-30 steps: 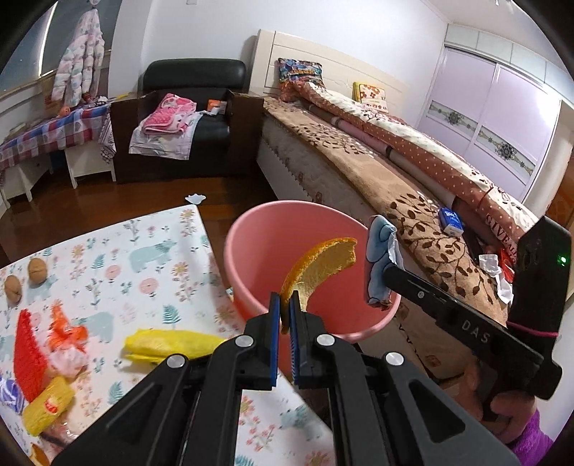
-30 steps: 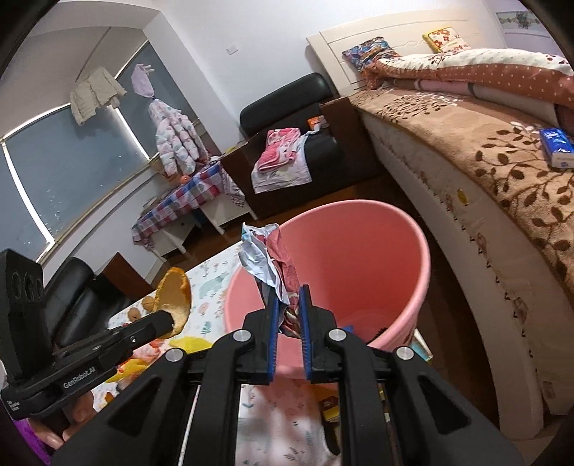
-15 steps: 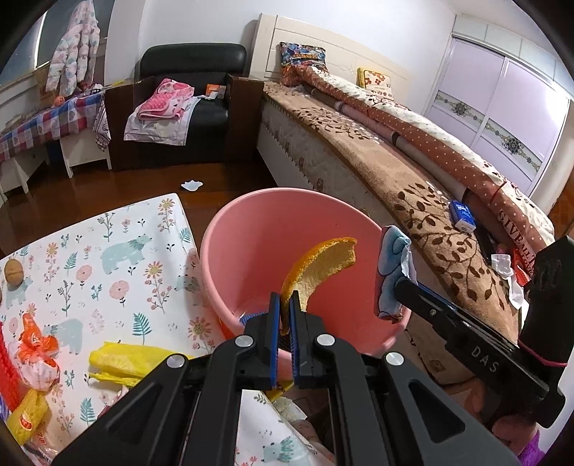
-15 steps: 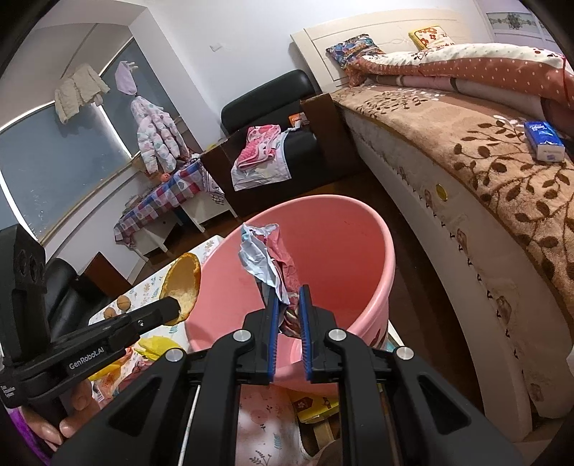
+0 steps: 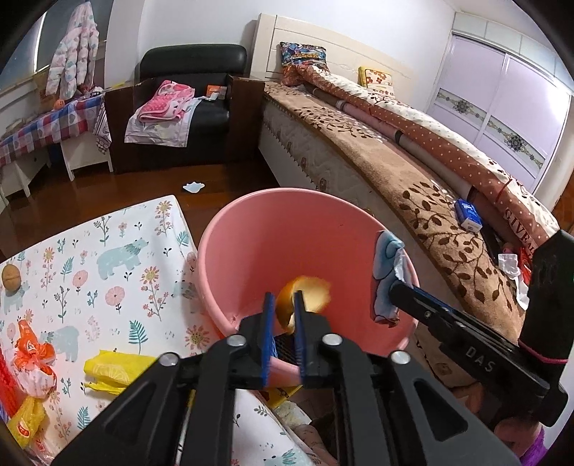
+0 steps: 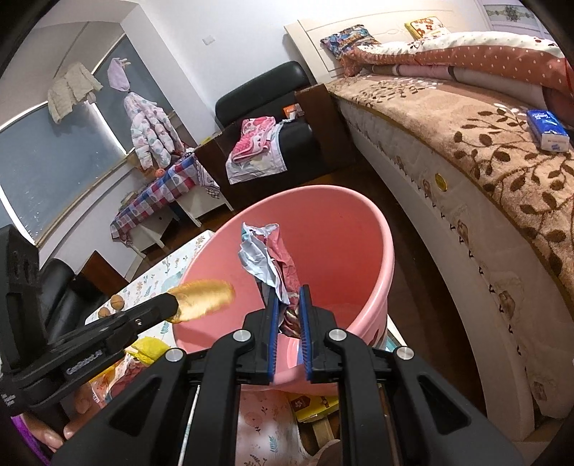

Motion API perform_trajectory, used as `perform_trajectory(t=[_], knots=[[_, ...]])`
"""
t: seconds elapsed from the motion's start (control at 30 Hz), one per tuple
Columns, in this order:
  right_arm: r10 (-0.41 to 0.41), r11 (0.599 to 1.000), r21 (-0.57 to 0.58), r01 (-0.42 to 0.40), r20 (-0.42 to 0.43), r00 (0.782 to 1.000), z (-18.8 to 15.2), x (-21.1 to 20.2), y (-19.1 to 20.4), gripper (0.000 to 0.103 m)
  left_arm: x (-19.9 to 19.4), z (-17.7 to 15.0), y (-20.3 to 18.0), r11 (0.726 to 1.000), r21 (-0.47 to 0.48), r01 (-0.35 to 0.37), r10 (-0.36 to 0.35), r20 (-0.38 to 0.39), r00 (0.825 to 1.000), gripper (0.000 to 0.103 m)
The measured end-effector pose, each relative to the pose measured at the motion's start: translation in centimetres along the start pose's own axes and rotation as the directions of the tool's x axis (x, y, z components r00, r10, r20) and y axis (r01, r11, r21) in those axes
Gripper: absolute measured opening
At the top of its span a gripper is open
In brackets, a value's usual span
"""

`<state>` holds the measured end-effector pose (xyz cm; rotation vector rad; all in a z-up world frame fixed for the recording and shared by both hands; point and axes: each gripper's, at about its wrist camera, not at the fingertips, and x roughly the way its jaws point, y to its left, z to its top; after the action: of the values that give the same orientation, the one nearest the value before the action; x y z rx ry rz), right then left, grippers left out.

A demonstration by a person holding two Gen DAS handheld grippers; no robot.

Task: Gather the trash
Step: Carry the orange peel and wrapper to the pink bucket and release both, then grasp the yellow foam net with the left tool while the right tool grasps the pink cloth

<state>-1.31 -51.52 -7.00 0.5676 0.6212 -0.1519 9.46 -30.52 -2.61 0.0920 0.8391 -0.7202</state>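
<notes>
- The left gripper (image 5: 285, 304) has just been opening; its jaws stand slightly parted, with the blurred orange peel (image 5: 305, 299) between them, over the pink bucket (image 5: 251, 229).
- The right gripper (image 6: 288, 308) is clamped on a crumpled wrapper (image 6: 267, 258) (above the same bucket).
- Farther left, a yellow wrapper (image 5: 107, 371) lies on the floral tablecloth (image 5: 118, 251).

- White walls (image 5: 179, 25) around a dark wooden floor (image 5: 143, 186).
- A bed (image 5: 412, 157) with a cream headboard (image 5: 323, 46), brown leaf-patterned blanket and dotted quilt.
- A black armchair (image 5: 193, 64) strewn with pink clothes.
- Lilac wardrobe doors (image 5: 502, 86).
- A dark window (image 6: 39, 154), jackets hanging by it.
- A side table (image 5: 39, 125) under checked cloth.
</notes>
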Motion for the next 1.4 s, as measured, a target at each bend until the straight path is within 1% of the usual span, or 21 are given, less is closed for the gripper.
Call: perform_trajectory(t=[0.03, 0.07, 0.1, 0.27, 0.37, 0.5, 0.63, 0.73, 0.77, 0.87, 1.07, 1.2, 1.4], knots=[[-0.014, 1.000, 0.002, 0.014, -0.002, 1.000, 0.0, 0.1, 0.0, 0.013, -0.1, 0.0, -0.1, 1.000, -0.001, 0.002, -0.002, 0.003, 1.000, 0.023], [-0.025, 1.000, 0.005, 0.025, -0.004, 1.000, 0.1, 0.2, -0.1, 0.015, -0.3, 0.1, -0.1, 1.000, -0.003, 0.002, -0.002, 0.011, 1.000, 0.032], [-0.031, 1.000, 0.006, 0.031, -0.005, 1.000, 0.1, 0.2, 0.0, 0.017, -0.5, 0.1, -0.1, 1.000, -0.003, -0.001, 0.001, 0.017, 1.000, 0.036], [-0.043, 0.999, 0.007, 0.044, -0.012, 0.999, -0.1, 0.1, 0.0, 0.026, -1.4, 0.2, 0.0, 1.000, -0.001, 0.002, -0.002, 0.038, 0.999, 0.037], [-0.042, 0.999, 0.001, 0.042, -0.012, 0.999, -0.3, -0.2, 0.3, 0.027, -2.1, 0.2, 0.2, 1.000, -0.012, 0.004, -0.004, 0.043, 0.999, 0.039], [-0.035, 0.998, -0.045, 0.036, 0.012, 0.999, -0.6, -1.4, 1.7, 0.027, -3.3, -0.1, 0.6, 1.000, -0.025, -0.003, 0.005, 0.056, 0.998, 0.041], [-0.008, 0.995, -0.103, 0.010, 0.025, 1.000, -1.0, -2.5, 3.6, 0.027, -5.0, -0.5, 0.8, 0.999, -0.033, -0.009, 0.011, 0.076, 0.997, 0.041], [0.008, 0.990, -0.138, -0.005, 0.020, 1.000, -1.4, -3.1, 5.1, 0.031, -6.5, -0.8, 1.2, 0.999, -0.030, -0.016, 0.018, 0.099, 0.995, 0.042], [0.014, 0.989, -0.148, -0.011, 0.020, 1.000, -1.6, -3.3, 5.5, 0.034, -7.0, -1.0, 1.3, 0.999, -0.028, -0.019, 0.022, 0.105, 0.994, 0.042], [0.033, 0.985, -0.171, -0.030, 0.016, 0.999, -2.0, -3.8, 6.8, 0.035, -8.7, -1.6, 1.7, 0.999, -0.019, -0.031, 0.033, 0.127, 0.991, 0.043], [0.073, 0.973, -0.219, -0.074, -0.012, 0.997, -3.3, -4.3, 9.6, 0.035, -12.3, -3.6, 4.0, 0.998, -0.015, -0.068, 0.070, 0.154, 0.986, 0.045], [0.107, 0.970, -0.213, -0.117, -0.055, 0.993, -4.2, -4.0, 10.9, 0.035, -14.8, -5.1, 6.5, 0.995, -0.035, -0.094, 0.099, 0.168, 0.981, 0.045], [0.123, 0.959, -0.242, -0.145, -0.102, 0.987, -5.6, -3.4, 12.5, 0.036, -17.7, -7.8, 10.3, 0.982, -0.039, -0.183, 0.187, 0.169, 0.968, 0.048]])
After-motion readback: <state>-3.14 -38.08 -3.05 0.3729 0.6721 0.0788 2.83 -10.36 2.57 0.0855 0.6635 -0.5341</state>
